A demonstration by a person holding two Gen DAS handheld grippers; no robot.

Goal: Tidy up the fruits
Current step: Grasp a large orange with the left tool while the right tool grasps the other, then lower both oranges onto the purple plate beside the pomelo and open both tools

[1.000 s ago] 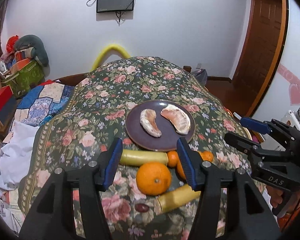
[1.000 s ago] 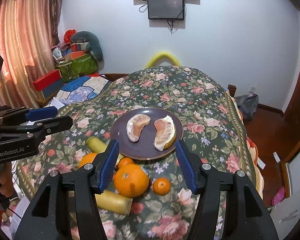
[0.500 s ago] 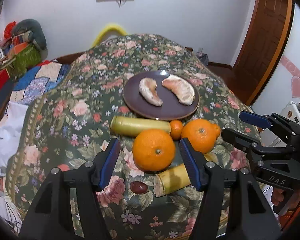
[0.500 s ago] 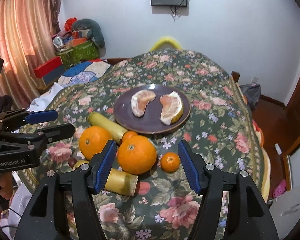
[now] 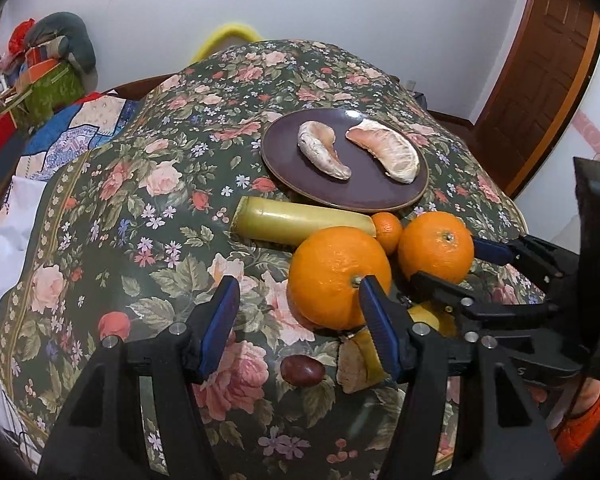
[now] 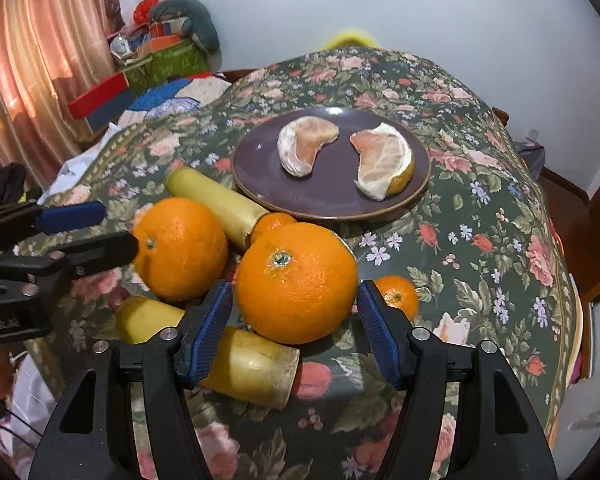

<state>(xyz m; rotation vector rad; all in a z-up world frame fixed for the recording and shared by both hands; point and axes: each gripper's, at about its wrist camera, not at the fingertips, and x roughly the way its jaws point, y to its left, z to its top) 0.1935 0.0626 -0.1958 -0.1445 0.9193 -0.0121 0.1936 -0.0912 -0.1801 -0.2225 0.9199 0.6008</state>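
Note:
Two large oranges lie on the floral tablecloth in front of a dark purple plate [image 5: 404, 196] holding two peeled pomelo segments [image 5: 384, 154]. My left gripper [image 5: 300, 320] is open, just in front of the left orange [image 5: 336, 276]; its right finger overlaps that orange. My right gripper [image 6: 294, 320] is open, its fingers on either side of the right orange [image 6: 296, 280]. The left orange also shows in the right wrist view [image 6: 180, 248]. Two small tangerines [image 6: 396, 294] and two yellow sugarcane-like sticks [image 6: 216, 204] lie among them.
A dark date-like fruit [image 5: 302, 368] lies near the table's front edge. The plate also shows in the right wrist view [image 6: 256, 152]. Boxes and bags [image 6: 160, 56] are piled by the curtain at far left. A wooden door [image 5: 540, 80] stands at right.
Both grippers have moved forward and down towards the oranges. The right gripper's fingers now flank the right orange; the left gripper has closed in on the left orange. Both stay open.

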